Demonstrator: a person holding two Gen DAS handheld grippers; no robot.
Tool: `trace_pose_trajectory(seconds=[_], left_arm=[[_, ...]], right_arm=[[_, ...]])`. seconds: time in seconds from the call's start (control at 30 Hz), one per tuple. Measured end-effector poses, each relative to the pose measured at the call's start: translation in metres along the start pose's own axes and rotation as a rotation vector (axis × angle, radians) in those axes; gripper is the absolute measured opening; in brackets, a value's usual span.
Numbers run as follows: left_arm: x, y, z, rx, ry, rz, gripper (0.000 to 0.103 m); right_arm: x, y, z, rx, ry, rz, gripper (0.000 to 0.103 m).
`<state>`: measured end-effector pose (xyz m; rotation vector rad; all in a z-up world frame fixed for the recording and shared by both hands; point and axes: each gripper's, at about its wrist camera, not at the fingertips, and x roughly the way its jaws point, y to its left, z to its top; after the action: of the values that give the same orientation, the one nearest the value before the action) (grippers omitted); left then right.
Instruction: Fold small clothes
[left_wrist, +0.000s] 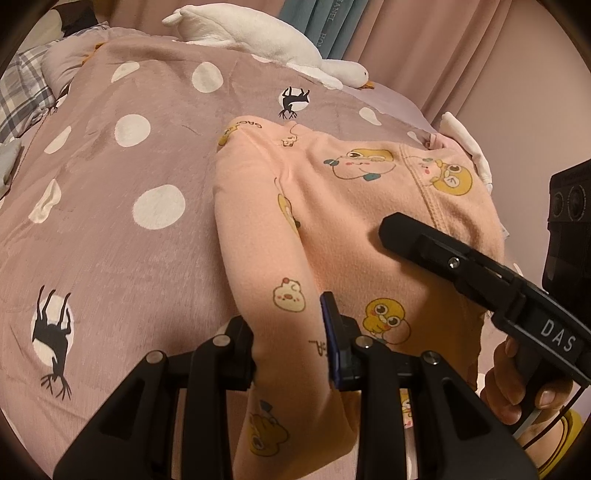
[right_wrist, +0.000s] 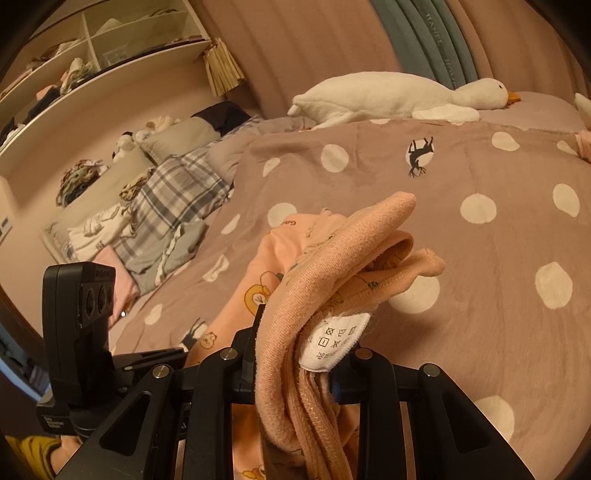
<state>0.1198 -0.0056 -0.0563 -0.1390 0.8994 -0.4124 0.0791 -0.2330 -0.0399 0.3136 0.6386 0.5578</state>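
Note:
Small peach pants (left_wrist: 332, 229) with yellow duck prints lie on the pink polka-dot blanket (left_wrist: 122, 221). My left gripper (left_wrist: 291, 343) is shut on one pant leg near the front of the view. My right gripper (right_wrist: 295, 354) is shut on the bunched waistband of the pants (right_wrist: 354, 258), lifted above the blanket; a white care label (right_wrist: 334, 341) hangs from it. The right gripper also shows in the left wrist view (left_wrist: 399, 229), over the pants' right side. The left gripper's body shows at the left in the right wrist view (right_wrist: 85, 321).
A white plush goose (left_wrist: 266, 40) lies at the blanket's far edge, also in the right wrist view (right_wrist: 399, 96). A plaid quilt (right_wrist: 173, 195), pillows and loose clothes sit at the left. Shelves (right_wrist: 92, 48) line the wall. Pink curtains (left_wrist: 461, 55) hang behind.

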Motion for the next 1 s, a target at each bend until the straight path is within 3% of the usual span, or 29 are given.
trace_pose_trajectory(seconds=[1.0], left_arm=[[0.049, 0.013, 0.014, -0.002, 0.063, 0.034, 0.029]], right_arm=[[0.038, -0.028, 0.006, 0.001, 0.064, -0.022, 0.028]])
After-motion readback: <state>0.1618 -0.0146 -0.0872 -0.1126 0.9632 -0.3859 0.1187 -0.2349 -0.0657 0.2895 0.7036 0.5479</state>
